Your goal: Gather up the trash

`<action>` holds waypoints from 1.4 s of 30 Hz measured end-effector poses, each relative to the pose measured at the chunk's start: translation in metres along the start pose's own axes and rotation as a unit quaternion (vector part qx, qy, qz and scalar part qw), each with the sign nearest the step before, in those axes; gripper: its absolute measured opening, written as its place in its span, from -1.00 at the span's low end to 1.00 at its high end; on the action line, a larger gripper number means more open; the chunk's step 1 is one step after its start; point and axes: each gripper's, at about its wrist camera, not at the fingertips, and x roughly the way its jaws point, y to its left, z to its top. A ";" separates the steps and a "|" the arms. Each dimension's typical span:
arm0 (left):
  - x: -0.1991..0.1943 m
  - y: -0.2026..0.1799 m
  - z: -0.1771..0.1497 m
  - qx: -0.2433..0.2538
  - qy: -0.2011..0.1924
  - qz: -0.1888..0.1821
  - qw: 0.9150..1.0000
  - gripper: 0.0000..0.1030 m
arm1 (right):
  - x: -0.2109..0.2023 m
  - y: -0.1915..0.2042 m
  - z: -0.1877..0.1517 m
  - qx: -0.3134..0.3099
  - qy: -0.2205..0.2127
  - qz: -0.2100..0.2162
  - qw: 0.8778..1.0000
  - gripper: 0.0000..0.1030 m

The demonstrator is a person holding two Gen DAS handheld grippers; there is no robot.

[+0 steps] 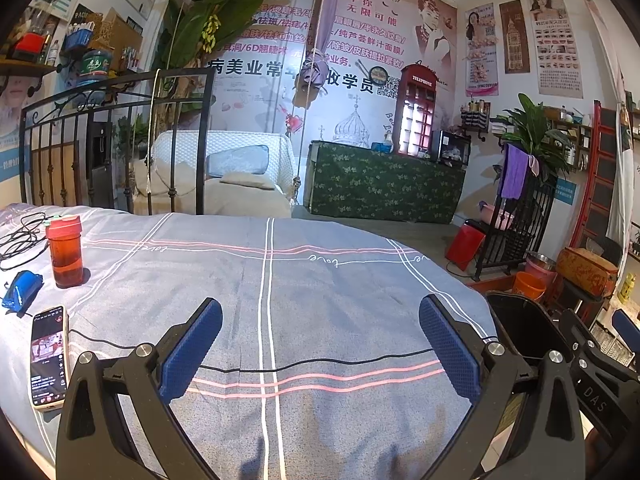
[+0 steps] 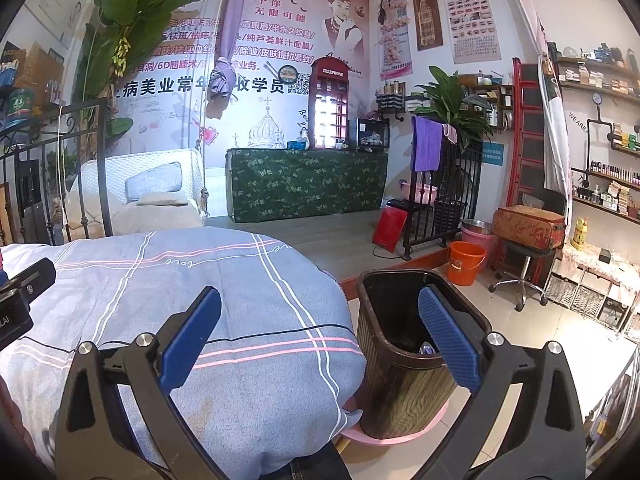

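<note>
1. Beauty-salon bed (image 1: 320,288) shows no trash on its sheet.
2. Left tongs (image 1: 320,344) and right tongs (image 2: 320,340) hover spread, empty.
3. Bin (image 2: 400,380) stands at the bed's right edge, something inside.
4. Collecting looks finished; next, check for leftovers.

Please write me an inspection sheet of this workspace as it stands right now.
Surface: bed with grey checked sheet, bare in the middle.
Job's things: brown waste bin on the floor beside the bed, something small lying inside; no loose trash seen on the sheet.
Clutter: red-lidded bottle upright, blue object, phone with its screen lit, all at the sheet's left.
Grippers: left gripper and right gripper both open, holding nothing.
Cables: thin black cable across the sheet; coiled black cables at far left.
Surroundings: orange bucket, office chair, green-covered counter.
</note>
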 end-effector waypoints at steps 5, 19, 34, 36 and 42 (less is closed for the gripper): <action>0.001 -0.001 -0.001 0.001 0.000 -0.002 1.000 0.89 | 0.000 0.001 0.000 0.001 0.000 0.000 1.000 0.89; 0.002 -0.002 -0.004 0.002 0.002 -0.002 1.000 0.89 | 0.001 0.001 -0.004 0.002 0.004 0.001 1.000 0.89; 0.003 -0.002 -0.005 0.003 0.004 -0.002 1.000 0.89 | 0.004 0.004 -0.008 0.006 0.010 0.001 1.000 0.89; 0.003 -0.003 -0.006 0.003 0.004 -0.002 1.000 0.89 | 0.004 0.003 -0.007 0.006 0.009 0.001 1.000 0.89; 0.002 -0.003 -0.005 0.003 0.003 -0.001 1.000 0.89 | 0.006 0.004 -0.009 0.007 0.009 0.001 1.000 0.89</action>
